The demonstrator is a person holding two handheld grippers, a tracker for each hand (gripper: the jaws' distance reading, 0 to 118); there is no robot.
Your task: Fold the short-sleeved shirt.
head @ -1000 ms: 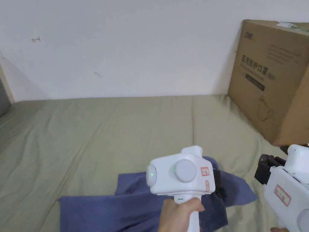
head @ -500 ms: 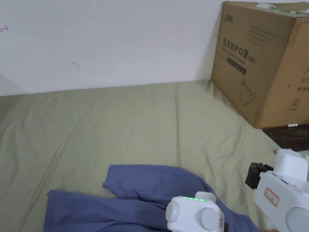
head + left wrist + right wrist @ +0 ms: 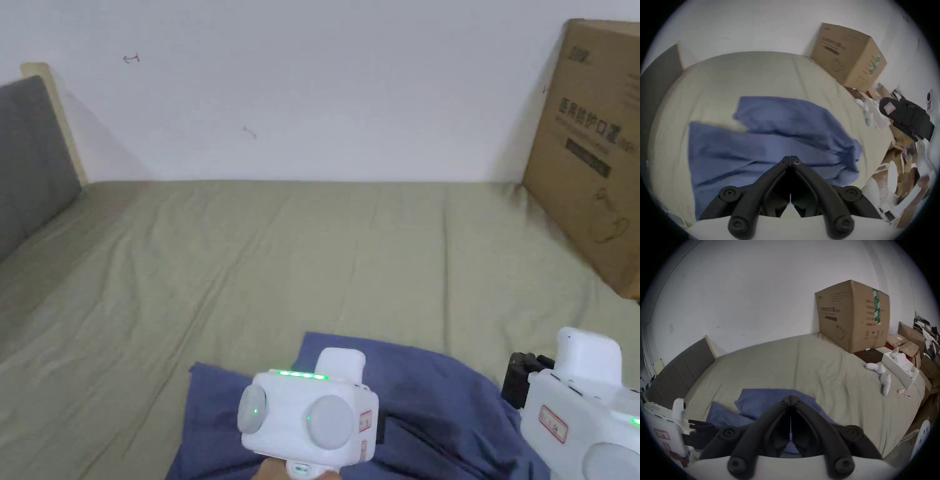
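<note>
Left gripper (image 3: 790, 160): we are holding it low over the near part of the shirt (image 3: 769, 146), jaws pressed together tip to tip. No cloth is showing between the tips, so we are judging it empty, though the tips are standing against blue fabric and a thin pinch cannot be ruled out. Right gripper (image 3: 790, 400): we are carrying it just to the right, jaws likewise closed on each other, hovering over the shirt's right edge with nothing visibly caught.

Shirt is lying rumpled on the olive bed sheet (image 3: 312, 250), near our body; one sleeve or flap is folding back toward the wall, and the right side is bunching in creases.

Risks we are weighing. Both jaws are closed, so any reach for a hem needs opening first; pushing down shut would only shove the cloth and deepen the bunching. The sheet beneath is soft and wrinkled, so a deep pinch may be gathering sheet along with shirt. Layers at the bunched right side are overlapping, so a grab there may lift two layers and skew the fold.

Farther off, the cardboard box (image 3: 594, 162) is standing at the bed's right corner against the wall, well apart from the shirt.
</note>
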